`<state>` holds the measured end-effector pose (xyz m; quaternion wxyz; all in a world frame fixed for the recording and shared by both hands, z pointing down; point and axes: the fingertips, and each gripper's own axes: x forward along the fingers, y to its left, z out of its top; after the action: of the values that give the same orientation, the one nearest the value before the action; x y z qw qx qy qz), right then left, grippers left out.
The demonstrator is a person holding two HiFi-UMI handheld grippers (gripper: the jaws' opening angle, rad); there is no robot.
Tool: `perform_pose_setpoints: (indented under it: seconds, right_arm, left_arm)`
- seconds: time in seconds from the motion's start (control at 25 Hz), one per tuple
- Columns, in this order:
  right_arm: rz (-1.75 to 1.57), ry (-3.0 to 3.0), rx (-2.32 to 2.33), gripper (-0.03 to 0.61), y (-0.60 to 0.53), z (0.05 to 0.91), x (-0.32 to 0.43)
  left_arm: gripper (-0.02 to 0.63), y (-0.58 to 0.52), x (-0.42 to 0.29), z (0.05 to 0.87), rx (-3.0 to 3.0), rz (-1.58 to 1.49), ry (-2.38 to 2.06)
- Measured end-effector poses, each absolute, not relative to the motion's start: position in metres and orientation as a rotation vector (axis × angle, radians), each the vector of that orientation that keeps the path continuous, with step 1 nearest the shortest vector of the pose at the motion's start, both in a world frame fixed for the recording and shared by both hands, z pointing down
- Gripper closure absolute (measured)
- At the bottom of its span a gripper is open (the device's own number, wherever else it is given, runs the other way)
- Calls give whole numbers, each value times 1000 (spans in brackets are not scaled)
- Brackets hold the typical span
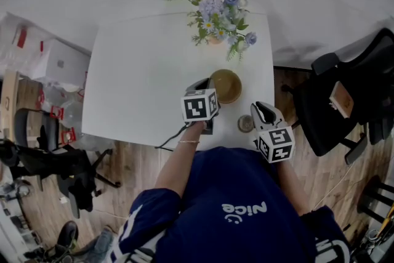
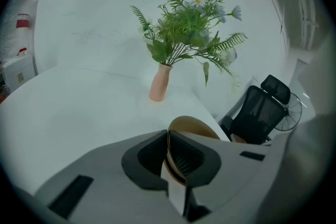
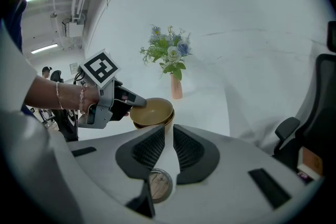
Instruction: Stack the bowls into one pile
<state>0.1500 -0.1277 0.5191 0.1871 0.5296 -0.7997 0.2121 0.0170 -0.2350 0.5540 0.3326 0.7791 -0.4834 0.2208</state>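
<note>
A brown bowl (image 1: 226, 85) sits near the front right of the white table (image 1: 141, 71). In the right gripper view it is two nested bowls: the upper bowl (image 3: 152, 109) rests in a lower bowl (image 3: 159, 124). My left gripper (image 1: 208, 85) is shut on the near rim of the upper bowl (image 2: 195, 128); the rim runs between its pads (image 2: 184, 160). In the right gripper view the left gripper (image 3: 131, 104) grips that bowl's left edge. My right gripper (image 1: 263, 109) hovers to the right of the bowls, its jaws (image 3: 169, 139) slightly apart with nothing between them.
A pink vase of flowers (image 1: 215, 39) stands behind the bowls. A small round coaster (image 1: 245, 124) lies under the right gripper near the table's front edge. A black office chair (image 1: 345, 101) is to the right of the table, and boxes and another chair (image 1: 37, 132) to the left.
</note>
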Motion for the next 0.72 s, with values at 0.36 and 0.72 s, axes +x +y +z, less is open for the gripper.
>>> perform_pose_setpoints:
  seconds: [0.36,0.72]
  right_arm:
    - [609,-2227,1517,511,-130,521,155]
    - [577,-2241,1540,511,-132,515,154]
  left_arm:
    - [581,-236,22,548,2137,595,-1285]
    - [580,-230,12,518,2258,505,-1274]
